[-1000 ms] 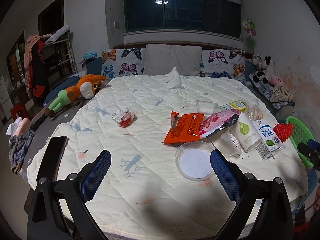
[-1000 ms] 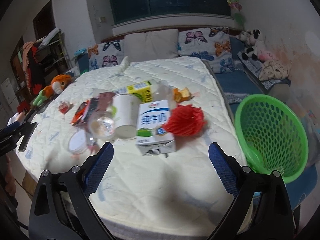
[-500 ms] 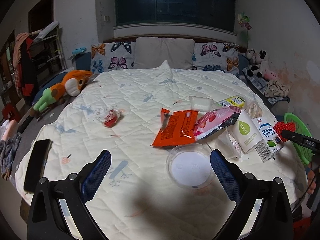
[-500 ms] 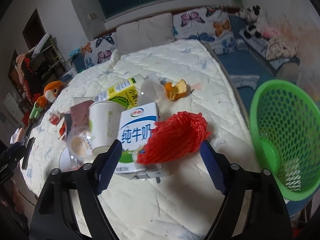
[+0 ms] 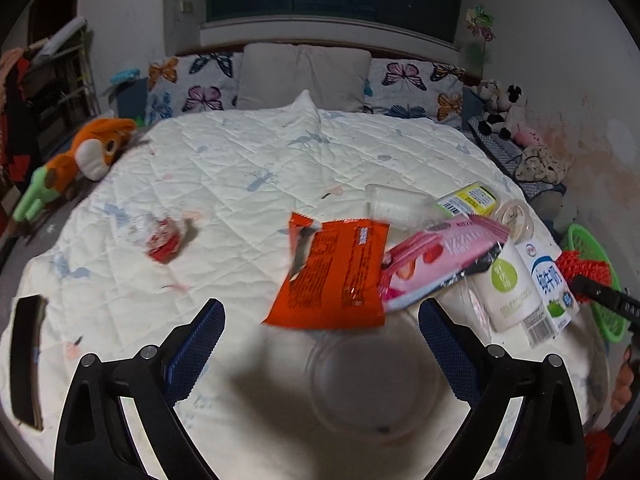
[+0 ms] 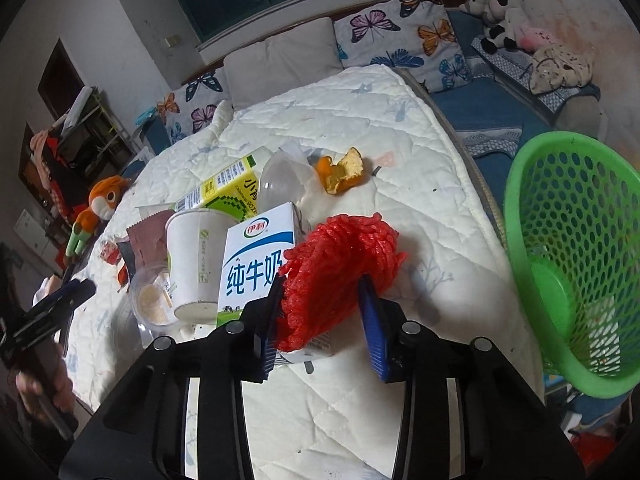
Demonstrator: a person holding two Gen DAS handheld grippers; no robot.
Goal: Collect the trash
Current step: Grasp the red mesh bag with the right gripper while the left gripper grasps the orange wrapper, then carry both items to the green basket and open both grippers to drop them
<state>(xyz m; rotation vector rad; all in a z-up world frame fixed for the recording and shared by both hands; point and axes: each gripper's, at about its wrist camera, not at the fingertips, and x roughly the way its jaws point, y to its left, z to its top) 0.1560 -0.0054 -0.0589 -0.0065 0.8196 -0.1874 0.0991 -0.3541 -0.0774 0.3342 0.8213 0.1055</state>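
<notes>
Trash lies on a white quilted bed [image 5: 248, 208]. My right gripper [image 6: 322, 312] is shut on a red foam net [image 6: 340, 264], which rests against a white and blue milk carton [image 6: 256, 260]. A green mesh basket [image 6: 576, 248] stands to the right of the bed. My left gripper [image 5: 320, 332] is open above a clear plastic lid [image 5: 376, 376], just in front of an orange snack wrapper [image 5: 336, 276] and a pink wrapper [image 5: 436, 256]. A paper cup [image 6: 192, 256], a yellow-green carton [image 6: 228, 192] and an orange peel [image 6: 340, 172] lie nearby.
A small red and clear wrapper [image 5: 160, 236] lies at the left of the bed, a black phone [image 5: 26, 360] at its left edge. An orange plush toy [image 5: 80, 160] and pillows [image 5: 304, 72] sit at the far side. Plush toys [image 6: 500, 12] are at the back right.
My right gripper moved forward and closed on the red foam net. My left gripper moved forward and down toward the clear lid and orange wrapper.
</notes>
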